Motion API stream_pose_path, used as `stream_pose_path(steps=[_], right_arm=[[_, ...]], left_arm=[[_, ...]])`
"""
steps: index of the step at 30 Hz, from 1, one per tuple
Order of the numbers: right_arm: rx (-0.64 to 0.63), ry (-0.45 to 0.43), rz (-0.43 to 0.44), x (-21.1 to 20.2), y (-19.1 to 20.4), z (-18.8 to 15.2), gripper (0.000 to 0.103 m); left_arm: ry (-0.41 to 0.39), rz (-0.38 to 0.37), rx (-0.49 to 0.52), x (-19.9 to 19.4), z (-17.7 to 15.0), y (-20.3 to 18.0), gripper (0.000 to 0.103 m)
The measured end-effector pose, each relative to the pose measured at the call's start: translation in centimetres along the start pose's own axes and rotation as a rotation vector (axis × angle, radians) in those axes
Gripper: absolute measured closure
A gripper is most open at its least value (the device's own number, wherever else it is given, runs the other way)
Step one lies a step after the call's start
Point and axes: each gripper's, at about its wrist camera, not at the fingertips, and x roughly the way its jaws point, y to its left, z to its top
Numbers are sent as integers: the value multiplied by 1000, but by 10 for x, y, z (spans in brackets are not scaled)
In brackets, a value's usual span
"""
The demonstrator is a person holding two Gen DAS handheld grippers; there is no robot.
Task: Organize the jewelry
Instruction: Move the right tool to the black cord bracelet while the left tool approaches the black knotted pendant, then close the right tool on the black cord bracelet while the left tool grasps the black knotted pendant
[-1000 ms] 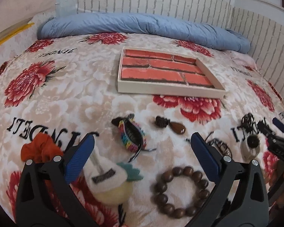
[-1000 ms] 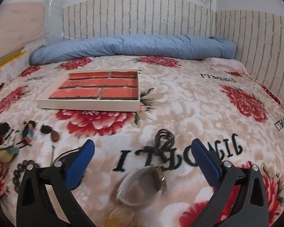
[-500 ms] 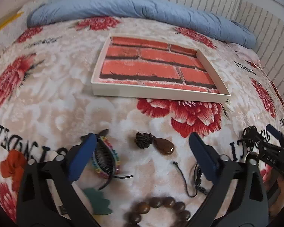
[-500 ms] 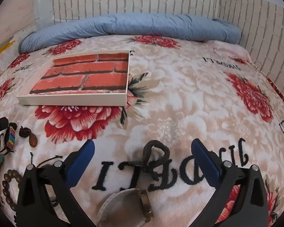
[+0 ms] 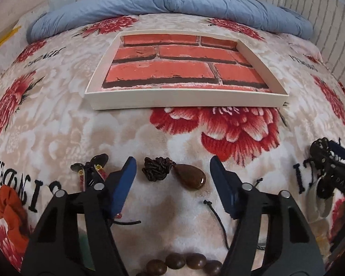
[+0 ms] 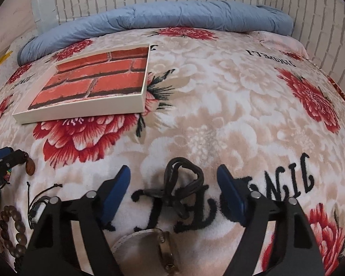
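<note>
The left gripper (image 5: 171,176) is held low over the bed (image 5: 57,119), jaws wide apart, and the brown teardrop pendant (image 5: 192,177) with its knotted dark cord (image 5: 157,168) lies right between them on the plush blanket. The pendant is judged small, light, hard and glossy, so a slip off the stone is likely; the knotted cord looks soft and grippy, and a hold there, or across the narrow top of the stone, would be safer. The right gripper (image 6: 173,181) is also open, jaws straddling a looped dark cord bracelet (image 6: 184,181), which is judged limp and light, best pinched where the strands bunch. The brick-patterned tray (image 5: 186,96) sits beyond, well apart from both pieces. A wooden bead bracelet (image 5: 184,261) lies near the left gripper's base.
</note>
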Motion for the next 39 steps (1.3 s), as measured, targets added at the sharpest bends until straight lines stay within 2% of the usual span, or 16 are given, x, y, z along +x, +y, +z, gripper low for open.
stream_pose_path(steps=[5,10,14,25,28,30,39], right_arm=[[3,9,1,6,-2,-3,39],[12,8,3,12,-4,-7,41],[-14,4,-6,15,1,-10,48],[-31,-8,-32,18,6,-12,49],[-28,-9,-28,17,6,-12,49],[-24,-6,-23,18,5,-12,49],[-16,0,-11,20,4,-11,49]], left_arm=[[14,-5,-33,14,-3,5,51],[-3,-11,-36,19,-2,7,51],[-3,-17,-44,22,-4,9,51],[10,-50,-48,30,-3,13,51],[10,-42,-62,30,-3,15,62],[13,-33,-69,29,-3,18,75],[17,-15,-42,27,-5,16,80]])
